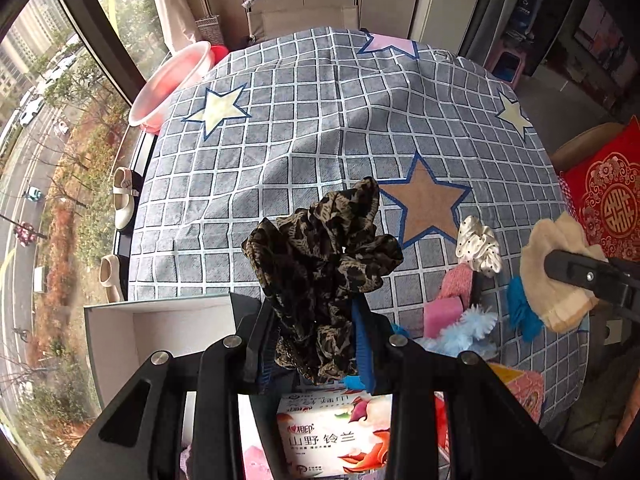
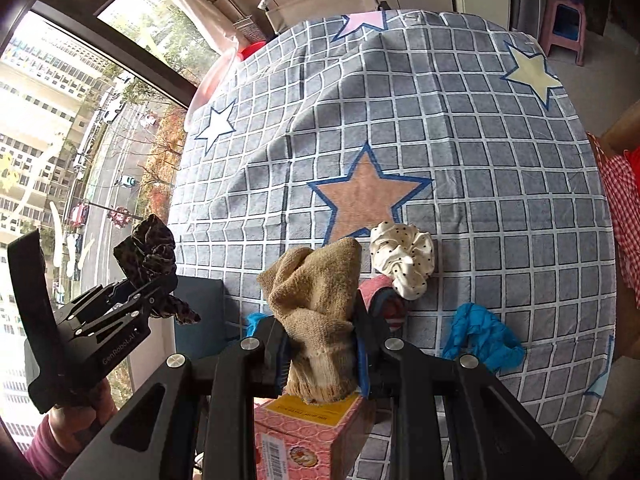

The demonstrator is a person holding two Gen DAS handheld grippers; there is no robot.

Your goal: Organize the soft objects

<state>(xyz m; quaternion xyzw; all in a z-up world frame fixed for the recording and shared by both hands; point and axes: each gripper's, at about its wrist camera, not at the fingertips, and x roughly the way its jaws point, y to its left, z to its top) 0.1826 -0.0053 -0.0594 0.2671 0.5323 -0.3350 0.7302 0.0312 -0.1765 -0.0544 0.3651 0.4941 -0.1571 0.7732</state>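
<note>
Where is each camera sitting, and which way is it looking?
Left wrist: sits on the left gripper, looks down its fingers at a leopard scrunchie it pinches.
Right wrist: sits on the right gripper, looks at a tan sock it pinches; a hand shows.
Shared: checked cloth, dotted scrunchie.

Scrunchie (image 1: pixel 324 264): brown-black leopard print. Sock (image 2: pixel 320 312): tan. Second scrunchie (image 2: pixel 404 262), beside the orange star (image 2: pixel 366 200): white, black dots. Bench cloth (image 1: pixel 320 120): grey, white grid.
</note>
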